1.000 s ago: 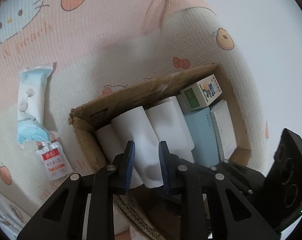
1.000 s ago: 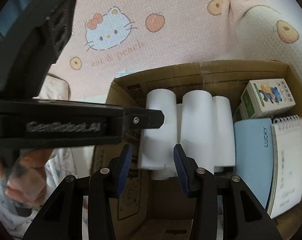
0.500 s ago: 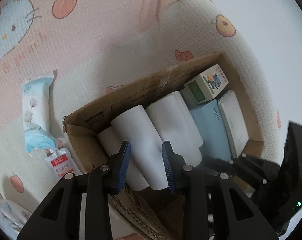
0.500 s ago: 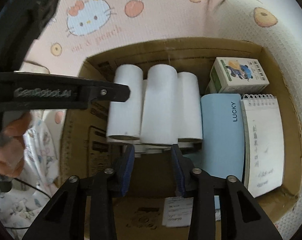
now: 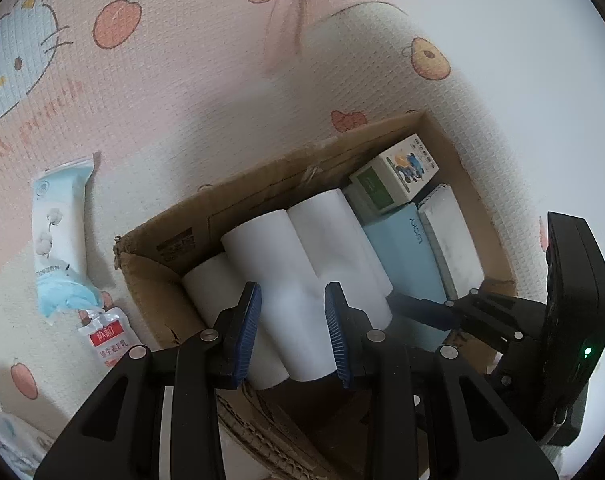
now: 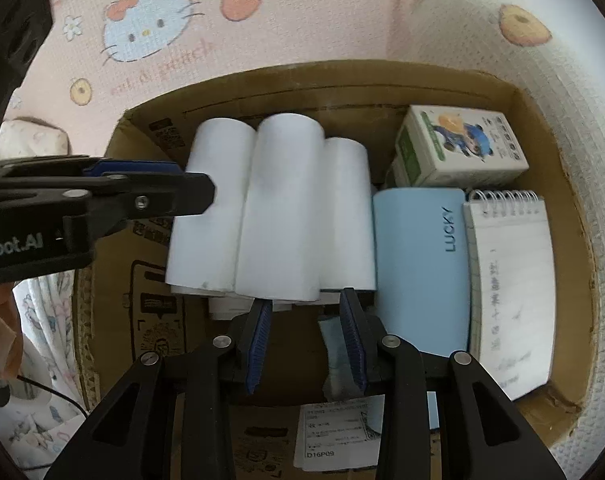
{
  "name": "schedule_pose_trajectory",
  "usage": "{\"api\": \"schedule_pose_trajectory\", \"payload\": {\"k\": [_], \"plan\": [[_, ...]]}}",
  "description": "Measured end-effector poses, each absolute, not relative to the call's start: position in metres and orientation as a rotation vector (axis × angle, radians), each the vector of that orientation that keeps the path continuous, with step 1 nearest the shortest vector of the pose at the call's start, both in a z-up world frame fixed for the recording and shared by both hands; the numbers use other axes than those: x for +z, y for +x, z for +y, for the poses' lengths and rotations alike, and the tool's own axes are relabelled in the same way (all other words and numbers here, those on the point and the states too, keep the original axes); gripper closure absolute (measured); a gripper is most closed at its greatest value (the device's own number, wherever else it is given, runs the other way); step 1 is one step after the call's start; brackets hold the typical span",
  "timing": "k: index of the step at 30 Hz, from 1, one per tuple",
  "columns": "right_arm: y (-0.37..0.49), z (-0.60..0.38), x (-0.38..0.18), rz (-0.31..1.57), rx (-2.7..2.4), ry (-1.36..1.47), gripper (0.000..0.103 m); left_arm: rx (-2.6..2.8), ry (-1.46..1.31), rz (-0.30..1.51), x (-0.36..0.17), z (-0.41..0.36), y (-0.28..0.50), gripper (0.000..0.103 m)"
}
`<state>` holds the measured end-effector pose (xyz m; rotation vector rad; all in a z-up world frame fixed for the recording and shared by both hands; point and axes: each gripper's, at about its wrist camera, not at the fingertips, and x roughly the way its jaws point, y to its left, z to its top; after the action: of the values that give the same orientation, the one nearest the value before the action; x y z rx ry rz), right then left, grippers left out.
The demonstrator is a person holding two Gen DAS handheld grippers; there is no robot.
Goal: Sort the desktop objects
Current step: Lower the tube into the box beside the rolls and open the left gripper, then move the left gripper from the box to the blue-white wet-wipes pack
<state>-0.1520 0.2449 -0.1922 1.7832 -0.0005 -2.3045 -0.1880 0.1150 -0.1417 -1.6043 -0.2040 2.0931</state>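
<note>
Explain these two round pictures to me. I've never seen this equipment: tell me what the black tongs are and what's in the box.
A person holds two grippers, each carrying a wide-angle camera looking along its fingers; one picture per hand. The left gripper hangs open over the white rolls; the right gripper is open and empty. Both look down into a cardboard box holding the rolls, a blue case, a spiral notepad and a small carton. Two packets lie outside on the mat.

left gripper (image 5: 290,334): jaws wider than a second ago, white roll (image 5: 302,300) seen between pads | right gripper (image 6: 306,340): jaws narrower, dropped lower into cardboard box (image 6: 542,128), rolls now fill more of its view
</note>
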Motion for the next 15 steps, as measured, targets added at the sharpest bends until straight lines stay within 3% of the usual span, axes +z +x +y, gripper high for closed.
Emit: {"api": "schedule_pose_trajectory", "payload": {"k": [7,15], "plan": [[-0.126,0.228,-0.167,0.047,-2.318,1.724,0.071,2.162,-1.475,-0.187,-0.125,0.099,-0.166,0.067],[-0.106,0.198,-0.139,0.093,-2.362,1.654,0.07,2.337,-1.186,0.008,-0.096,0.067,-0.118,0.045]]}}
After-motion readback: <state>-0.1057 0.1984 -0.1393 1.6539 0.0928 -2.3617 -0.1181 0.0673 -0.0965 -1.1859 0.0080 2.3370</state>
